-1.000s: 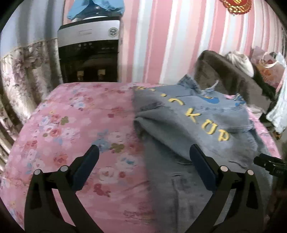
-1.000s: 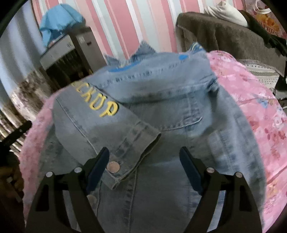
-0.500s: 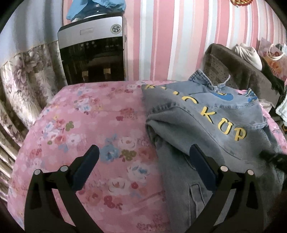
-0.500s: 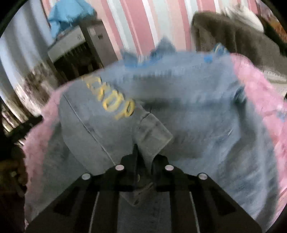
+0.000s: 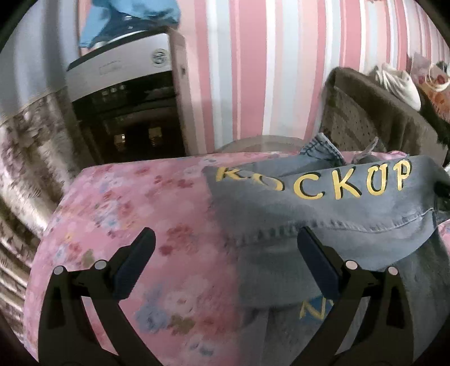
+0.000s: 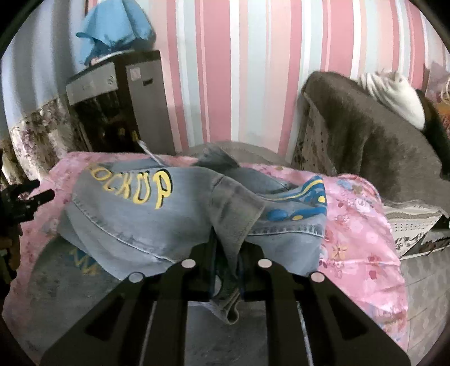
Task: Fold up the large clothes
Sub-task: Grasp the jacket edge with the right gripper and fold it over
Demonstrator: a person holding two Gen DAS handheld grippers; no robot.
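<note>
Now the right tool [image 6: 226, 270] is clamped on the cuff of the faded blue denim jacket with yellow letters [image 6: 132, 216], lifting its sleeve above the jacket on the pink floral table [image 6: 362, 231]. Beside the jacket, the left tool [image 5: 225, 261] stands wide and empty.

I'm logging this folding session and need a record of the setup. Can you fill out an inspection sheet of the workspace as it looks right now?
Surface: pink floral cover, partly under the garment.
Job's things: denim jacket with yellow lettering, its sleeve cuff lifted.
Clutter: nothing seen on the cover.
Grippers: right gripper shut on the sleeve cuff; left gripper open, holding nothing.
Cables: nothing seen.
Surroundings: striped pink wall; water dispenser with blue cloth on top; brown-draped chair with a white bundle.
</note>
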